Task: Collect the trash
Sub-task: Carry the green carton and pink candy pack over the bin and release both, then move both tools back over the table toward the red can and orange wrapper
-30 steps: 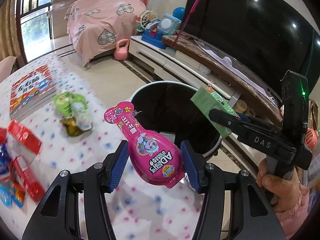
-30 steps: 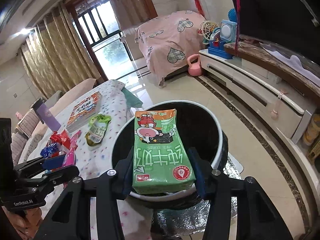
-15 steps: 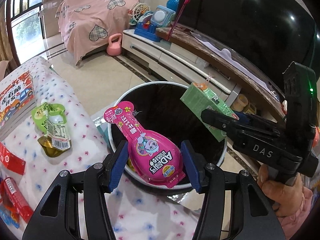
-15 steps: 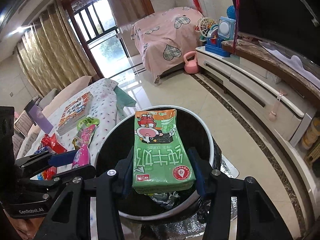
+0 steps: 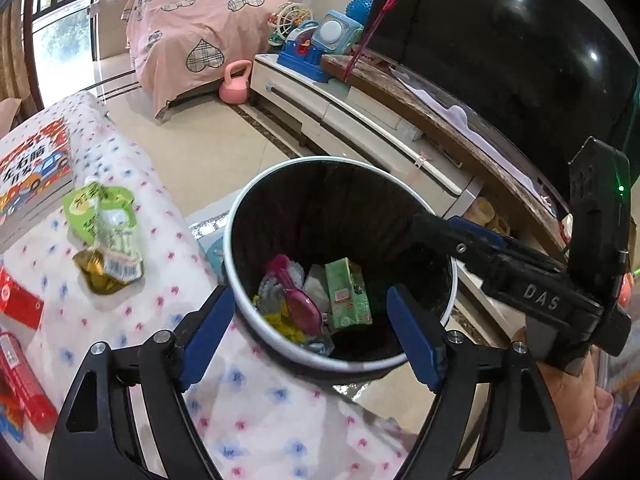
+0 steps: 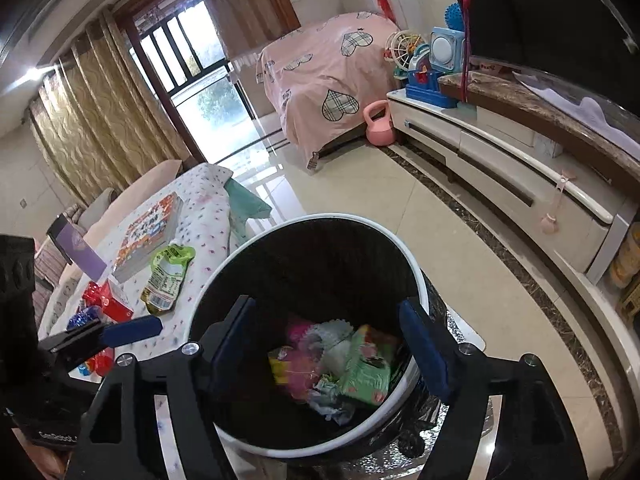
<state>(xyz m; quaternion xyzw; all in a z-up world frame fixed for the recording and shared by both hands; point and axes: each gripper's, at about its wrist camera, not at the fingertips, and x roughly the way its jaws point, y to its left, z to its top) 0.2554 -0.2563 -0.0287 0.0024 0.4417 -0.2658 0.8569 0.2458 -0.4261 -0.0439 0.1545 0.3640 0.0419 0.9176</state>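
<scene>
At nine o'clock in the left wrist view, glossy red packets (image 5: pixel 20 384) lie flat on a soft cloth-covered table (image 5: pixel 248 412) dotted with small pink and blue flowers. Above them, toward ten o'clock, a thick paperback book (image 5: pixel 32 176) rests on the same cloth, and beside it sits a crumpled green foil pouch (image 5: pixel 106 236) with a gold bottom and a barcode. The left gripper (image 5: pixel 310 336) fills six o'clock: its black arms end in flat blue pads, the jaws are opening, and nothing is between them. Straight beyond, at the centre, stands a round bin (image 5: pixel 240 280) with a smooth white rim and a black liner. In its bottom lie a shiny pink bottle-shaped pouch (image 5: pixel 298 300) and a boxy green carton (image 5: pixel 348 298) among crinkled wrappers. At three o'clock the right gripper (image 5: pixel 432 224) reaches over the bin's rim; in its own view (image 6: pixel 326 340) the jaws are opening too, empty, above the same bin (image 6: pixel 416 280). Behind, at one o'clock, a glossy black television (image 5: pixel 520 60) stands on a long white cabinet (image 5: pixel 360 116).
</scene>
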